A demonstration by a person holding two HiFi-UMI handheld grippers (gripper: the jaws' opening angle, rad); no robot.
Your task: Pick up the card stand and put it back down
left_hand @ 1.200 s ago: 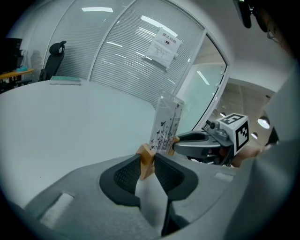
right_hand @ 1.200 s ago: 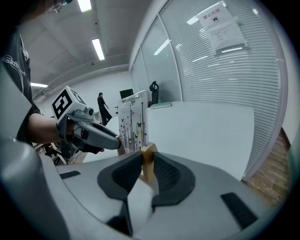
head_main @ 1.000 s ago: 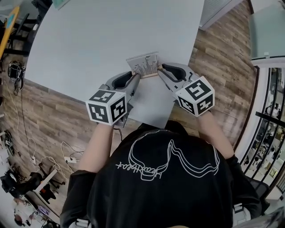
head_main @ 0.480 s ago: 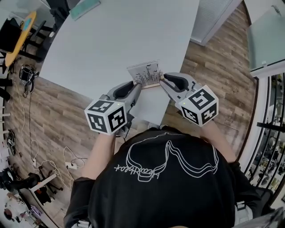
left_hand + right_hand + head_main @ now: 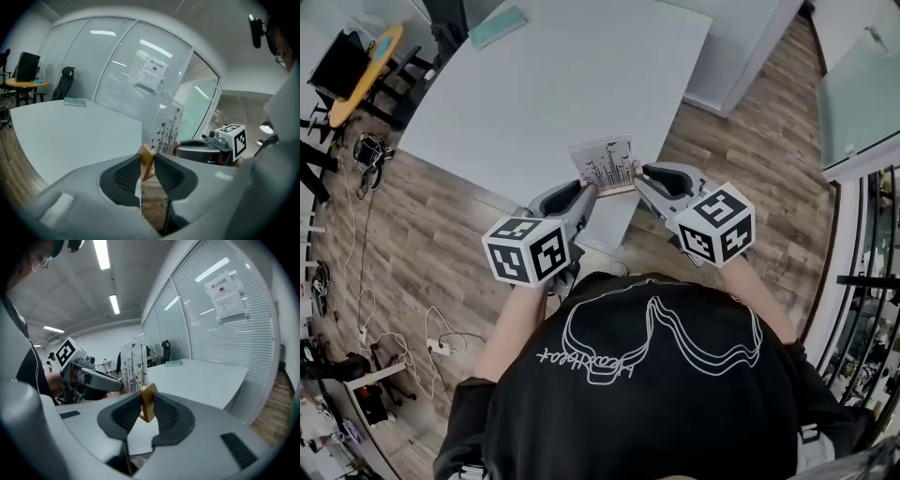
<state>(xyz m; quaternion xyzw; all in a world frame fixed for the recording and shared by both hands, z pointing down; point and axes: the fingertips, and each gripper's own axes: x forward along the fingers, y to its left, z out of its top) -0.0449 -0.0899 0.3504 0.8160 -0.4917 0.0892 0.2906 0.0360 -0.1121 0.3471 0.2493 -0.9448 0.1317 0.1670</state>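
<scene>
The table (image 5: pixel 534 84) is a flat, matte white slab with square corners. A thin teal book (image 5: pixel 497 26) lies flat near its far left corner.

Left gripper (image 5: pixel 584 190): a grey moulded plastic body with dark ribbed rubber pads (image 5: pixel 127 174). At the rear is a white cube (image 5: pixel 525 251) printed with black square markers. The jaws are closed on the left end of the stand's base, and the pads press on both faces of the wood.

The stand (image 5: pixel 605 161) is held in the air between the two grippers, clear of the table and above its near corner. It has two parts:
- The base (image 5: pixel 617 190) is a narrow bar of light, smooth wood.
- The panel (image 5: pixel 166 124) is a clear rigid sheet seated upright in the base. It carries a fine black print of thin vertical lines and small dark shapes.

Right gripper (image 5: pixel 639 175): the same build as the left (grey shell, ribbed pads, marker cube at the rear). The jaws are clamped on the right end of the base. In the right gripper view the squared wooden end shows between the pads, in contact with both.

The floor (image 5: pixel 750 112) is laid in brown wood-grain planks and shows along the table's near and right edges.
</scene>
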